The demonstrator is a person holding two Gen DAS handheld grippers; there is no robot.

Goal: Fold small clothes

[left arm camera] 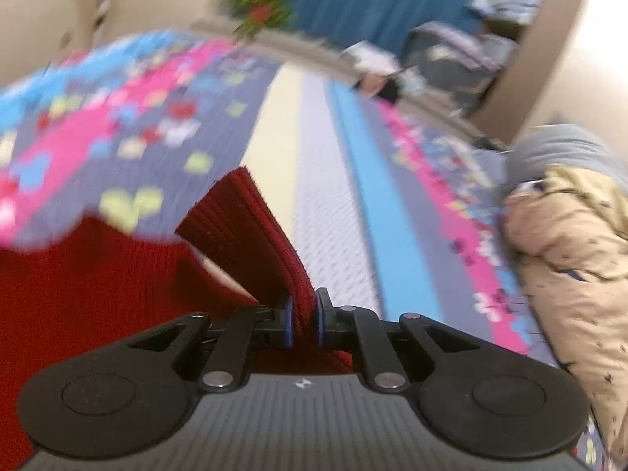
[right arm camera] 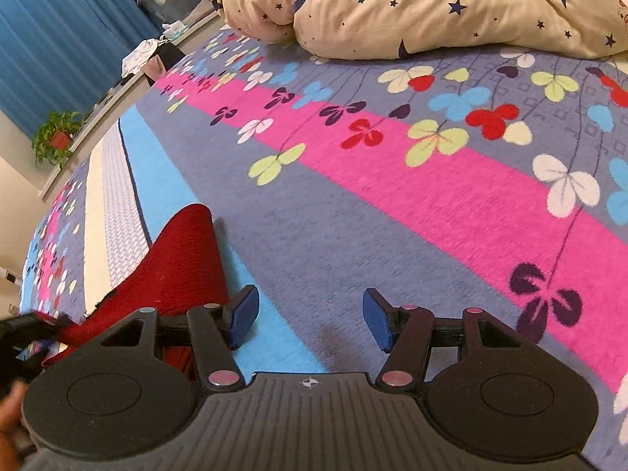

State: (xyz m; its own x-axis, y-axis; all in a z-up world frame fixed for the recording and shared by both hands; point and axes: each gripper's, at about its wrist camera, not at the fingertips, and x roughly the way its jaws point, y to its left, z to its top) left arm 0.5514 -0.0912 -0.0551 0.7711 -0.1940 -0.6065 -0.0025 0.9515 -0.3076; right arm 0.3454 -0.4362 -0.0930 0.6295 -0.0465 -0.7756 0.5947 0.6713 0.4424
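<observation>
Spread across the bed, a fleecy bedspread [right arm camera: 392,212] of grey-purple, pink and sky-blue bands printed with clover shapes fills both of my wrist views. My left gripper [left arm camera: 302,320] is clamped tight on a ribbed edge of the dark red knitted garment [left arm camera: 243,231], its blue pads pressed against the fabric from both sides; the cloth rises in a fold ahead of the fingers and spreads low to the left. My right gripper [right arm camera: 310,320] hangs with its jaws wide apart and nothing between them, just above the sky-blue band. Just beside its left finger [right arm camera: 243,314], the same red garment [right arm camera: 172,259] lies on the bedspread. Farther off, a cream duvet [right arm camera: 412,4] with navy stars is bunched up, and blue curtains [right arm camera: 47,39] hang behind a potted plant [right arm camera: 57,137] on the sill.
</observation>
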